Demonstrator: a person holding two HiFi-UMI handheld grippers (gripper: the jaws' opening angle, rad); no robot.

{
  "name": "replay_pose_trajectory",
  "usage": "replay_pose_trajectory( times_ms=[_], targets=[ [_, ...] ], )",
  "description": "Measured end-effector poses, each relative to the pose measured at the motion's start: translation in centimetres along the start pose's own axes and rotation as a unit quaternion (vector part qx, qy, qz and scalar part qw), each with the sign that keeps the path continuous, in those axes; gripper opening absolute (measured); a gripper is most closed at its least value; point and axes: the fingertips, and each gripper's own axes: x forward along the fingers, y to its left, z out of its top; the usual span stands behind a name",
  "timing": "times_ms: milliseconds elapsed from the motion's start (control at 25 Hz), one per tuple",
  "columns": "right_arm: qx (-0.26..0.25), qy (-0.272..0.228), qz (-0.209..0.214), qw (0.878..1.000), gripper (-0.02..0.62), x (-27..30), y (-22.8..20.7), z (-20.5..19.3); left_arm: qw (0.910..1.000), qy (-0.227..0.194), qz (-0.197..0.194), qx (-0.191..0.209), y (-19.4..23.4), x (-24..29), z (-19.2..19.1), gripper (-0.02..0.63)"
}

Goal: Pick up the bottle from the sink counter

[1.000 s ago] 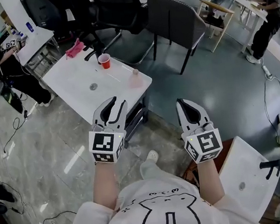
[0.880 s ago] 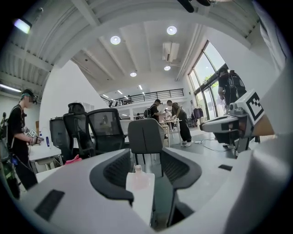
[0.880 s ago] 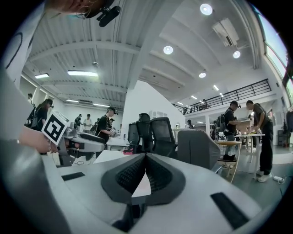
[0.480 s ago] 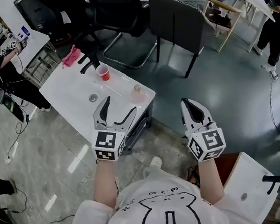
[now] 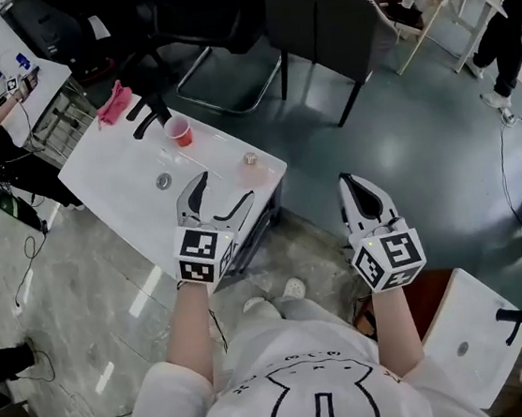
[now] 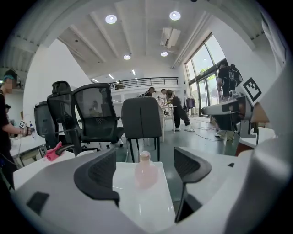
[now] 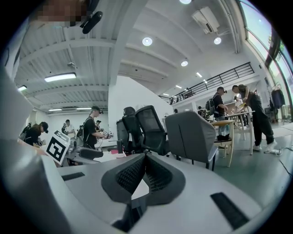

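A pale pink bottle (image 5: 251, 168) stands upright near the right end of the white sink counter (image 5: 125, 177). My left gripper (image 5: 224, 190) hovers over the counter's near edge, just short of the bottle. Its jaws are open and hold nothing. In the left gripper view the bottle (image 6: 145, 170) shows between the two fingers (image 6: 98, 176) but farther off, untouched. My right gripper (image 5: 352, 182) hangs over the floor to the right of the counter, shut and empty; in its own view the right gripper (image 7: 145, 161) shows its pads pressed together.
On the counter are a red cup (image 5: 177, 131), a black faucet (image 5: 147, 113), a pink cloth (image 5: 114, 103) and a drain (image 5: 163, 181). A grey chair (image 5: 322, 16) and a black office chair (image 5: 190, 13) stand behind. A second white sink (image 5: 466, 338) lies at lower right. People stand at both sides.
My left gripper's jaws have spread from nearly closed to wide open. Both grippers have come closer to the counter, and the right one has stayed shut.
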Motion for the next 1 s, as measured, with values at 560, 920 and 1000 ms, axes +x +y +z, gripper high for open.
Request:
replay_pose_trajectory(
  times_ms=[560,920,1000],
  targets=[
    [0.039,0.038,-0.072,0.996,0.023,1.4,2.1,-4.0,0.9911,0.053,-0.119,0.025,0.1,6.8,-5.4,0.396],
    [0.052,0.055,-0.118,0.990,0.023,1.5,2.5,-5.9,0.9848,0.098,-0.143,0.003,-0.4,11.7,-8.4,0.397],
    [0.054,0.057,-0.126,0.989,0.023,1.3,2.5,-6.2,0.9838,0.112,-0.140,0.001,-0.6,12.5,-9.0,0.397]
  ],
)
